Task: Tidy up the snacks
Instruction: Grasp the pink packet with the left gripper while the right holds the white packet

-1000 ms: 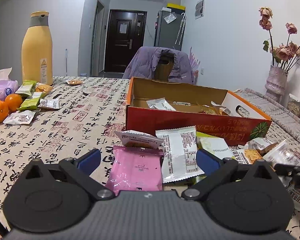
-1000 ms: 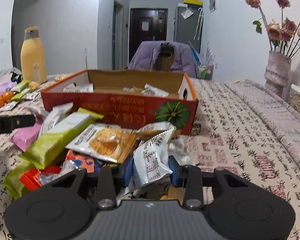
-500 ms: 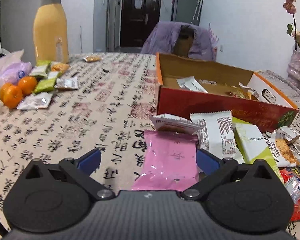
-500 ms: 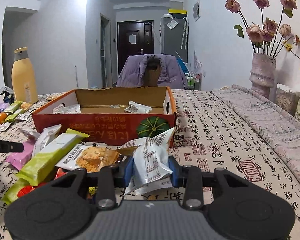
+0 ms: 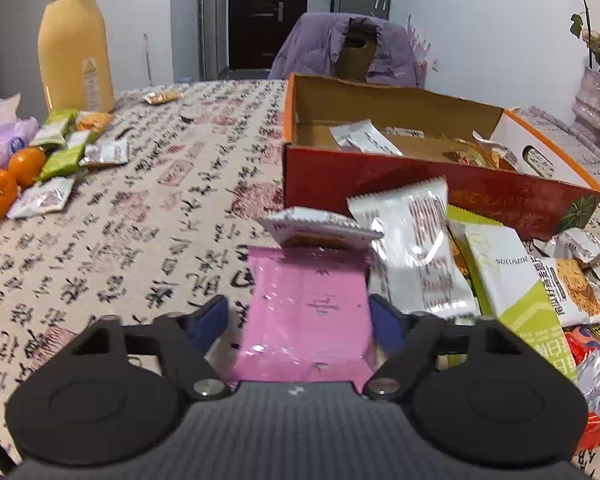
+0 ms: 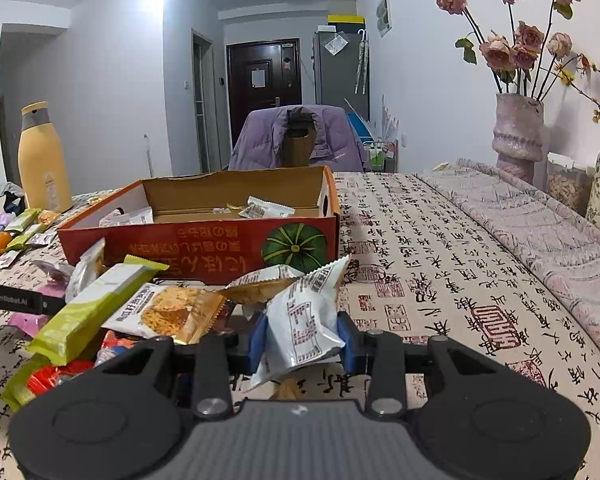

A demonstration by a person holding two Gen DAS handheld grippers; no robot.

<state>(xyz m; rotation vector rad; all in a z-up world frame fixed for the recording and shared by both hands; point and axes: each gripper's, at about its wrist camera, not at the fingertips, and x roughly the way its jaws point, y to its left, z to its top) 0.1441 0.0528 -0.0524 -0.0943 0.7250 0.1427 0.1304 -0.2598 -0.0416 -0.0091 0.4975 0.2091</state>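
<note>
An open red cardboard box (image 5: 440, 188) with a few snack packets inside stands on the table; it also shows in the right wrist view (image 6: 204, 240). A pile of snack packets lies in front of it. My left gripper (image 5: 300, 320) is open, its fingers on either side of a pink packet (image 5: 308, 312) that lies on the table. A white packet (image 5: 416, 252) and a green-and-white bar (image 5: 512, 276) lie to its right. My right gripper (image 6: 302, 340) is shut on a white snack packet (image 6: 304, 320), held above the table in front of the box.
A yellow bottle (image 5: 74, 40), oranges (image 5: 12, 176) and several small packets (image 5: 60, 156) sit at the table's left. Vases with dried roses (image 6: 518, 132) stand at the right edge. A chair with a purple jacket (image 6: 296, 140) is behind the box.
My left gripper has moved forward over the pink packet and its fingers have narrowed around it. My right gripper has lifted the white packet higher.
</note>
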